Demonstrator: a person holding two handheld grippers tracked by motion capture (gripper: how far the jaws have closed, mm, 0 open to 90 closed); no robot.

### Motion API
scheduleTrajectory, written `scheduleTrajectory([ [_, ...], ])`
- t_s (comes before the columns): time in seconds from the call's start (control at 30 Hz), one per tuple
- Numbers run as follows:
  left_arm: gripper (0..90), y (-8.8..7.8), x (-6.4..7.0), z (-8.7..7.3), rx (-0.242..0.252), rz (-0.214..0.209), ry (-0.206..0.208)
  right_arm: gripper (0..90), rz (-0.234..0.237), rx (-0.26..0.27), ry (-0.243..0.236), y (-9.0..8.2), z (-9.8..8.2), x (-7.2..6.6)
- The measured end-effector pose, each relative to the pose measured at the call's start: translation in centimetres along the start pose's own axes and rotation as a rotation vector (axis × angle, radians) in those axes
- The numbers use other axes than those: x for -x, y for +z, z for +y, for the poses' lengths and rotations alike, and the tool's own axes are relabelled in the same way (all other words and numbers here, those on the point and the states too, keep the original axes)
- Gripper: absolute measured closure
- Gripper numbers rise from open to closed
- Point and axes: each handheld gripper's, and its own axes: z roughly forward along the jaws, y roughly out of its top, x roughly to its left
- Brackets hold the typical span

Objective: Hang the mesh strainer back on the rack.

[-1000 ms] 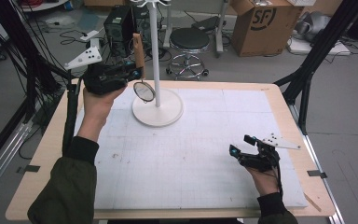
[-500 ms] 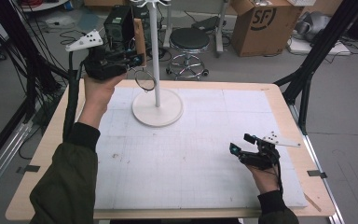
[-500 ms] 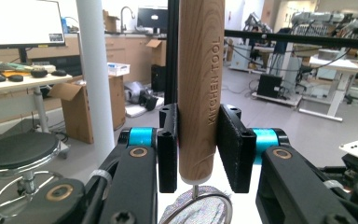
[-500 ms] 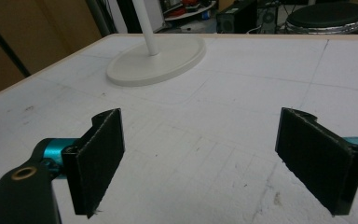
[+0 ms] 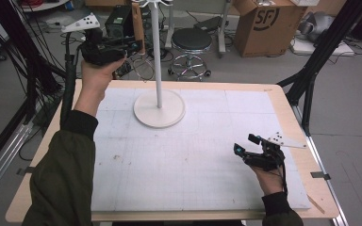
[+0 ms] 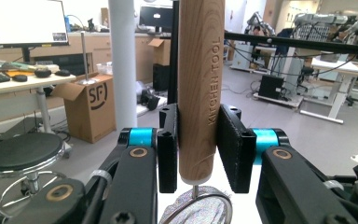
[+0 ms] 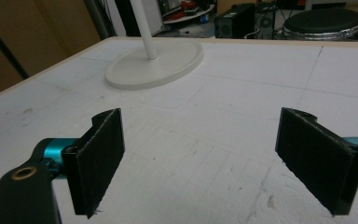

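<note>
Lifted since the earlier frame, the left gripper (image 5: 131, 47) clamps the strainer (image 6: 200, 88) by its wooden handle beside the stand (image 5: 156, 52), above the table's (image 5: 283, 99) far edge. Hanging it on top remains. The right gripper (image 5: 247, 146) rests open, well apart, leaving open room.

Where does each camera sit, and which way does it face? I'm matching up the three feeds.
High view: above the person's side, facing forward and down at the table; forearms, left gripper, right gripper.
Left gripper view: on the raised left gripper, facing level; jaws clamp a strainer by its wooden handle.
Right gripper view: low, facing across the table; open jaws.
All share the white stand.
</note>
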Motion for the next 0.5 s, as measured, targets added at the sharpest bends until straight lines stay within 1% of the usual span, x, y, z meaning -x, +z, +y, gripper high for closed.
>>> scheduleTrajectory([
  [0.03, 70.4, 0.1, -0.1, 0.2, -0.006, 0.003, 0.007, 14.7, -0.001, -0.001, 0.0, 0.0, 0.0, 0.0],
  [0.1, 70.4, 0.2, -0.3, 0.4, -0.012, 0.006, 0.004, 14.7, -0.008, -0.001, -0.004, -0.1, 0.1, 0.0],
  [0.13, 70.4, 0.1, -0.5, 0.5, -0.005, 0.006, 0.004, 14.7, -0.01, -0.001, -0.003, -0.2, 0.1, 0.0],
  [0.17, 70.4, 0.1, -0.7, 0.5, 0.005, -0.005, -0.006, 14.7, -0.011, 0.001, -0.004, -0.2, 0.1, 0.0],
  [0.27, 70.4, 0.1, -1.4, 0.1, -0.007, 0.0, -0.024, 14.7, -0.015, 0.001, -0.002, -0.3, 0.1, 0.0],
  [0.33, 70.4, 0.1, -1.8, -0.1, -0.006, -0.007, -0.035, 14.7, -0.017, -0.002, -0.005, -0.2, 0.1, 0.0],
  [0.43, 70.4, 0.2, -2.1, -0.1, 0.009, -0.02, -0.041, 14.7, -0.023, -0.007, -0.006, -0.1, 0.1, 0.1],
  [0.5, 70.4, 0.4, -2.3, -0.4, -0.001, -0.017, -0.049, 14.7, -0.028, -0.01, -0.007, 0.0, 0.1, 0.0],
])
